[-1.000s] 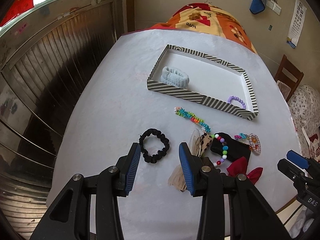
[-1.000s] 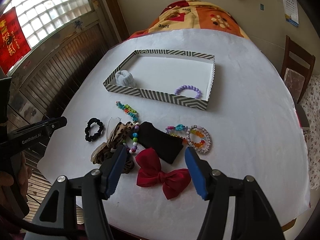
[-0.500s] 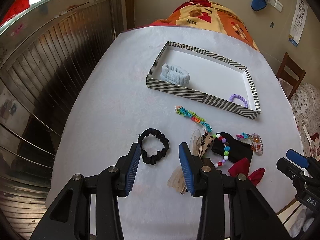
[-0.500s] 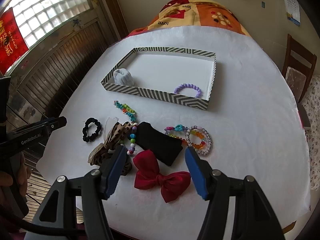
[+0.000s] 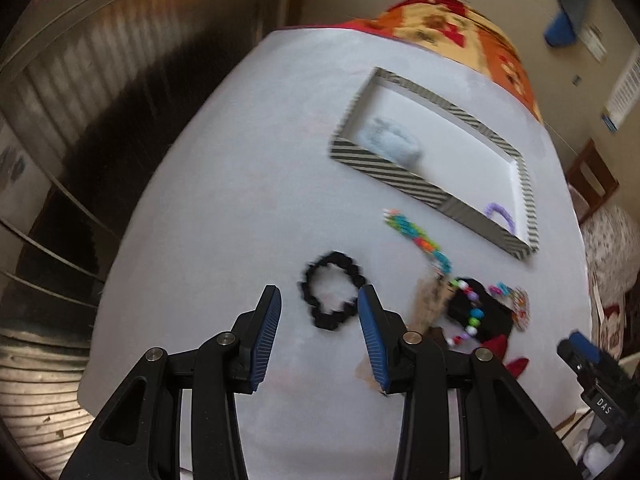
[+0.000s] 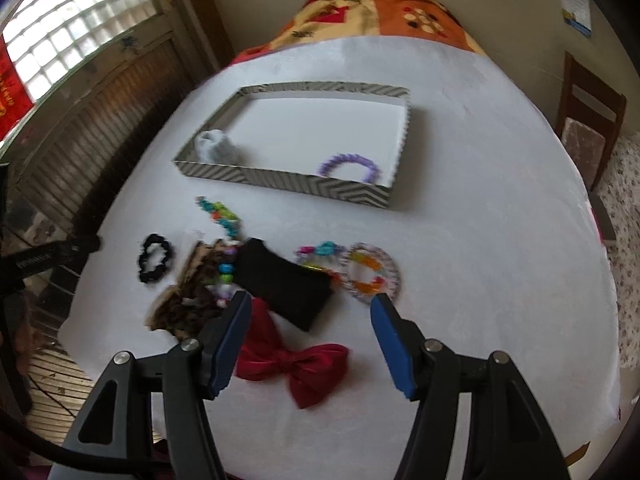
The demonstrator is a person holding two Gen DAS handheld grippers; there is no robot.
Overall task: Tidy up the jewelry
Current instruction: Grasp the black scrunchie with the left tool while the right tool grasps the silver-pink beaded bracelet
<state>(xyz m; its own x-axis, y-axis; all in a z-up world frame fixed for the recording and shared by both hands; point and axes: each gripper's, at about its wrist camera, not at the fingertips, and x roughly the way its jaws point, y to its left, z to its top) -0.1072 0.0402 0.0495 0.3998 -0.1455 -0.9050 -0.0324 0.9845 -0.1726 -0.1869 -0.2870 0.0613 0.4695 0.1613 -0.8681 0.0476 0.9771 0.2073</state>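
since the black scrunchie (image 5: 331,295) lies just ahead between its wide-open, empty fingers, the left gripper (image 5: 319,300) should descend squarely, straddling one side; the right gripper (image 6: 311,306) hovers open, empty.

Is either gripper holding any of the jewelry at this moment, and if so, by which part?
Nothing is held. The left gripper is open just short of the black scrunchie; the right gripper is open above the red bow.
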